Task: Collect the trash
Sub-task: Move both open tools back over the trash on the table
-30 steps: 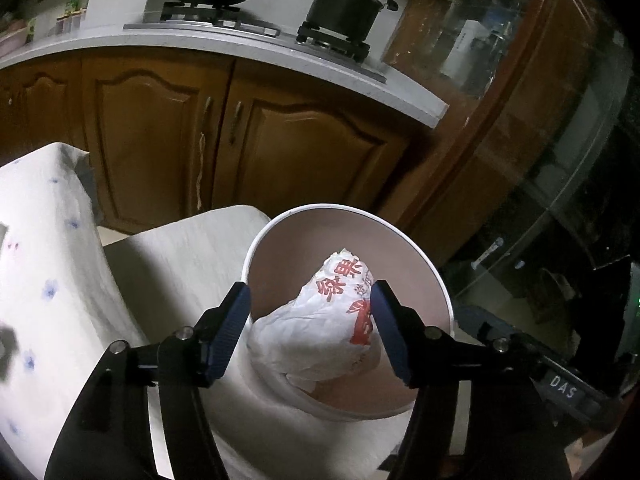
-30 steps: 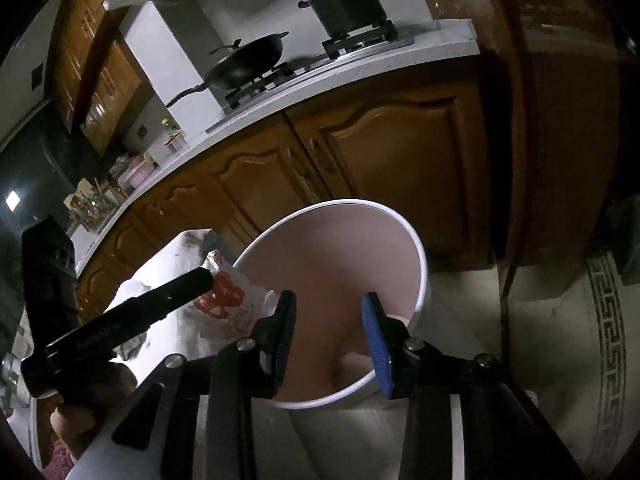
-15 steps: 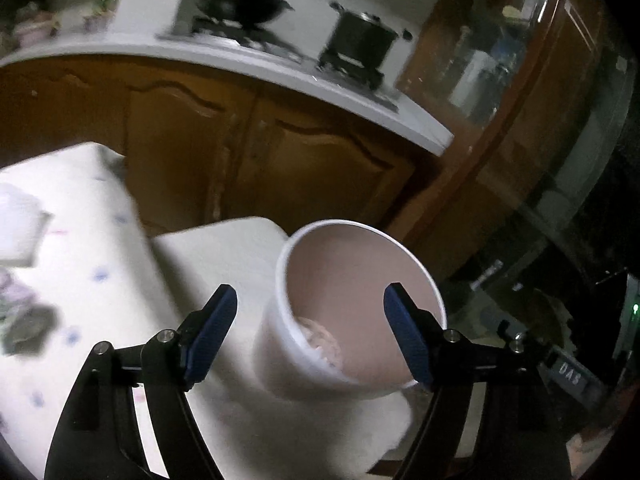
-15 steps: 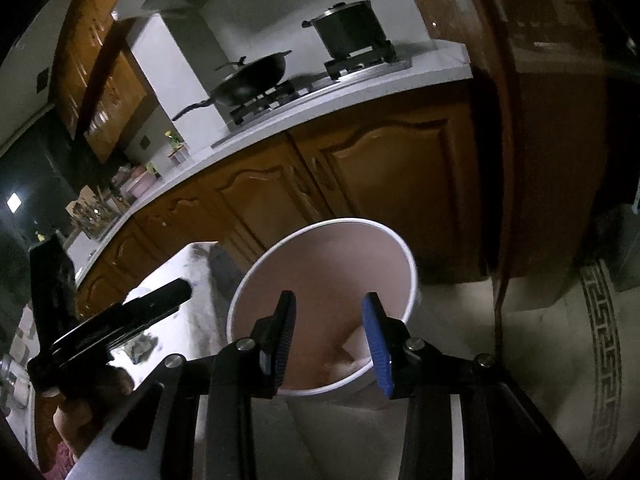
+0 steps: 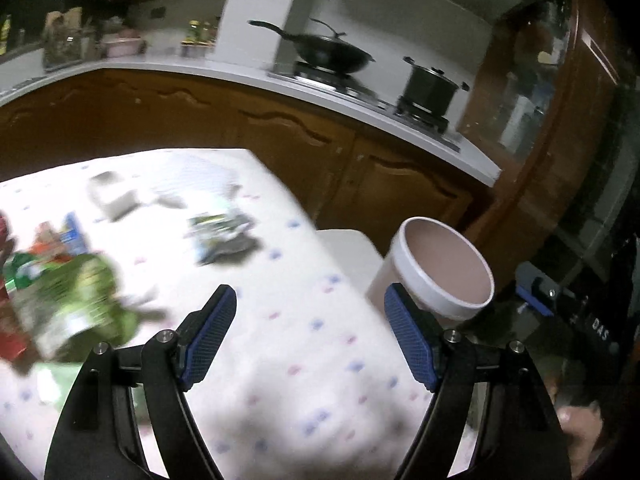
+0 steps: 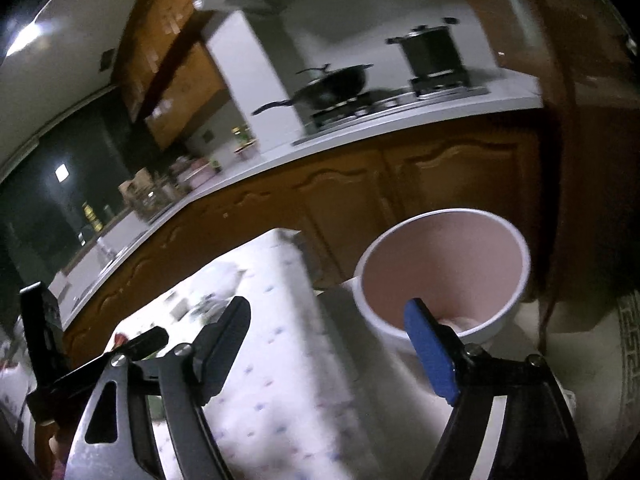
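Note:
The white bin (image 5: 448, 306) with a pink inside stands on a pale seat beside the table, at right in the left wrist view. My left gripper (image 5: 309, 296) is open and empty above the spotted cloth, left of the bin. Blurred trash lies ahead of it: a green wrapper (image 5: 72, 300), a dark packet (image 5: 224, 236) and a grey piece (image 5: 114, 200). My right gripper (image 6: 327, 306) hangs near the bin (image 6: 448, 264); its jaws are opening with nothing between them. The left gripper's body (image 6: 52, 360) shows at that view's left edge.
The table (image 5: 304, 380) has a white cloth with small dots. Brown kitchen cabinets (image 5: 380, 184) run behind it under a white counter with a wok (image 5: 332, 54) and a pot (image 5: 430, 88). A patterned rug (image 6: 624, 344) lies at the right.
The white wrapper left my left gripper and lies in the bin; that gripper swung left over the table. My right gripper's jaws spread wide and backed away from the bin's rim.

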Motion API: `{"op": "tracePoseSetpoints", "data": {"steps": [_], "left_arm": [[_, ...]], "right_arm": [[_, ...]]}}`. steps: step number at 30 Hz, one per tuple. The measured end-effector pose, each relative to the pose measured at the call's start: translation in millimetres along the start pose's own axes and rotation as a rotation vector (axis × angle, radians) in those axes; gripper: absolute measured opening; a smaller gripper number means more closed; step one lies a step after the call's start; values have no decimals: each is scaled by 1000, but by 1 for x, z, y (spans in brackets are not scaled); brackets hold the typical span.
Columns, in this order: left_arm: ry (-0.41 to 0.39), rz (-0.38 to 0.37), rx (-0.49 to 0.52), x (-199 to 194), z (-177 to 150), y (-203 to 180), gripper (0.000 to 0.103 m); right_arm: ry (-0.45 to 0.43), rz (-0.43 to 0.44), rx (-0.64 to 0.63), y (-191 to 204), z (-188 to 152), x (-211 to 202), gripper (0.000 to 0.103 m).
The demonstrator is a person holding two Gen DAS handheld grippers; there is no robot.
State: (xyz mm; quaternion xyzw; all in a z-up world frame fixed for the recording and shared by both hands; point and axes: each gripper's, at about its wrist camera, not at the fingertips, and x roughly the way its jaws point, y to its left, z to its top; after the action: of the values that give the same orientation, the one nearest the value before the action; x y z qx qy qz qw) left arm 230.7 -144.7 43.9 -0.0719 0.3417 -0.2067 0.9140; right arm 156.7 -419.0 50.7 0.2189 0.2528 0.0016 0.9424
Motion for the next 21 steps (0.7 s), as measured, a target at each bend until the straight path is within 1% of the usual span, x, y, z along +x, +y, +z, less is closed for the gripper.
{"op": "tracePoseSetpoints", "data": {"steps": [5, 9, 11, 18, 21], "left_arm": [[-20, 76, -17, -34, -18, 39, 79], [-49, 132, -44, -62, -27, 71, 80], [-62, 160, -57, -73, -29, 86, 82], [-86, 248, -130, -99, -35, 133, 82], [-94, 265, -166, -107, -37, 152, 83]], "right_arm": [[36, 64, -37, 33, -16, 7, 81], [74, 98, -65, 56, -30, 15, 81], [98, 115, -83, 68, -36, 21, 81], [125, 158, -119, 101, -52, 34, 81], [129, 179, -125, 113, -55, 38, 81]]}}
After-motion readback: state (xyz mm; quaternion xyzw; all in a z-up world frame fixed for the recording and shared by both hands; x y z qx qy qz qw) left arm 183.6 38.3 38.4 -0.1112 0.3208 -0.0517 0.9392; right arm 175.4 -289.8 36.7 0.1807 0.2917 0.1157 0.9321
